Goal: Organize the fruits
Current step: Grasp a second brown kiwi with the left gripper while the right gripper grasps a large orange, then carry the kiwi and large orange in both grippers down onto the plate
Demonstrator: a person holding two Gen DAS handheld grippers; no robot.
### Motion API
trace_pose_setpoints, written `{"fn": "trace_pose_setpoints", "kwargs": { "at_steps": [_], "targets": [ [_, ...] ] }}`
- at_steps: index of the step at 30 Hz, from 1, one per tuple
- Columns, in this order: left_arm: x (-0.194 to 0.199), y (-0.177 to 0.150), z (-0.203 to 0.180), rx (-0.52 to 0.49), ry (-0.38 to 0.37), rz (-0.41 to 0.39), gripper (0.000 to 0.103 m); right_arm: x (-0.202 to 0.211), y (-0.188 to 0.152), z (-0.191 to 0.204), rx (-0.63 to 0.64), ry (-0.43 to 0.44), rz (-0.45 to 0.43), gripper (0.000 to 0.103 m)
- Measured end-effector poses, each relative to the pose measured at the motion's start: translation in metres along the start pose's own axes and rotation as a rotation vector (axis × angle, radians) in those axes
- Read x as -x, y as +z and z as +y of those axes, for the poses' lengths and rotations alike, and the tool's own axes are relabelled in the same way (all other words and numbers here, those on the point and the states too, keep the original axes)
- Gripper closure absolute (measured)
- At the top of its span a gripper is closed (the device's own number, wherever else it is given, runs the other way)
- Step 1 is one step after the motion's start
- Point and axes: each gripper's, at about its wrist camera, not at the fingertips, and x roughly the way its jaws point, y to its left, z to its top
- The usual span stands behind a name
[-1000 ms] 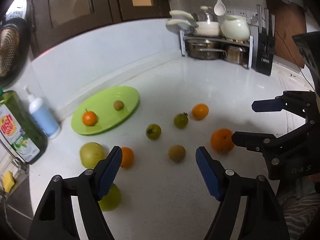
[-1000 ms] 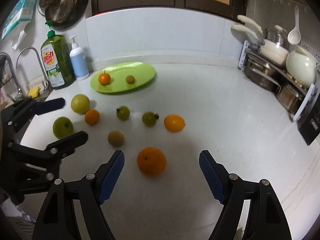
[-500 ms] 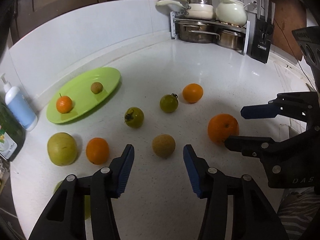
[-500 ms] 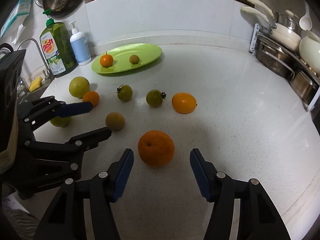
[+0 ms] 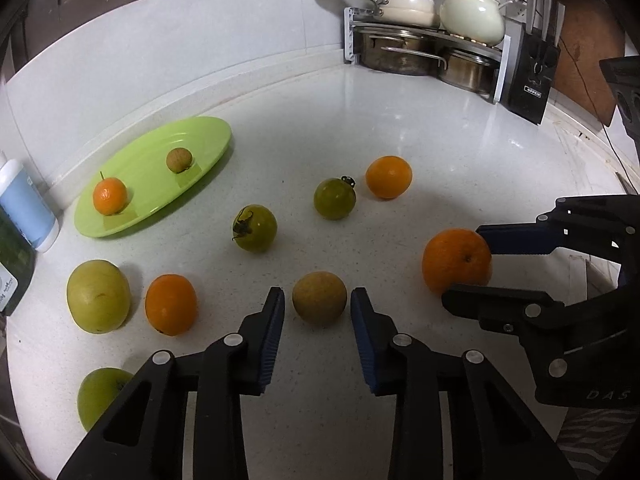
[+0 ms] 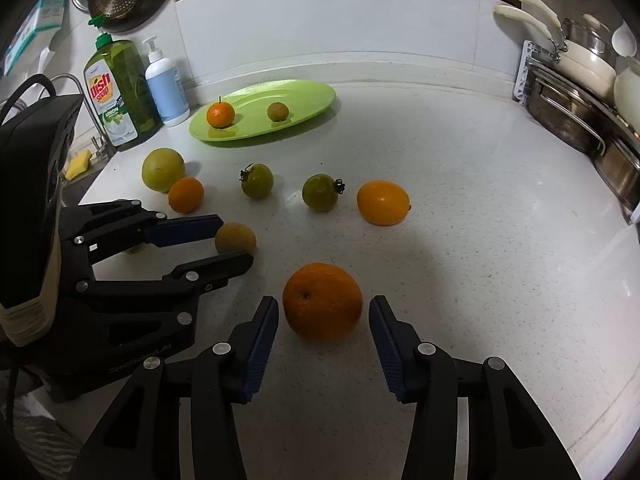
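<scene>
A green plate (image 5: 200, 140) (image 6: 312, 98) at the back left holds a small orange (image 5: 109, 196) and a small brown fruit (image 5: 179, 160). My left gripper (image 5: 318, 304) (image 6: 230, 242) is open with its jaws on either side of a brown round fruit (image 5: 319, 298) (image 6: 236, 238) on the counter, not closed on it. My right gripper (image 6: 323, 312) (image 5: 468, 264) is open around a large orange (image 6: 322, 300) (image 5: 456, 260), with gaps on both sides.
Loose on the white counter are two green tomatoes (image 5: 255, 228) (image 5: 335, 199), two oranges (image 5: 389, 177) (image 5: 171, 304), a yellow-green fruit (image 5: 98, 296) and a green apple (image 5: 100, 396). Soap bottles (image 6: 120, 92) stand at the left, a pot rack (image 5: 424, 48) and knife block (image 5: 534, 80) at the back.
Both grippers have moved forward and down to the fruits and narrowed; the left jaws now flank the brown fruit, the right jaws flank the large orange.
</scene>
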Motion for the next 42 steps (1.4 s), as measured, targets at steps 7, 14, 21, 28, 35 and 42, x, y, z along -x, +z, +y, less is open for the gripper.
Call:
{"fn": "trace_pose_setpoints", "kwargs": {
  "at_steps": [7, 14, 21, 28, 35, 42],
  "targets": [
    [0.001, 0.0, 0.0, 0.021, -0.005, 0.007, 0.074, -0.001, 0.0, 0.0, 0.002, 0.006, 0.0, 0.06],
    [0.007, 0.002, -0.001, 0.034, -0.004, -0.005, 0.074, -0.001, 0.0, 0.0, 0.003, 0.017, 0.001, 0.061],
    [0.019, 0.006, 0.0, 0.053, 0.011, -0.027, 0.075, 0.004, 0.001, 0.002, 0.013, 0.031, -0.011, 0.061],
    [0.038, 0.015, 0.005, 0.097, 0.046, -0.069, 0.075, 0.013, 0.013, 0.0, 0.004, 0.06, -0.045, 0.061],
    [0.055, 0.027, 0.016, 0.124, 0.106, -0.112, 0.075, 0.02, 0.038, -0.001, 0.005, 0.096, -0.107, 0.061],
    [0.068, 0.041, 0.039, 0.158, 0.166, -0.14, 0.075, 0.018, 0.069, 0.006, 0.037, 0.13, -0.148, 0.061]
  ]
}}
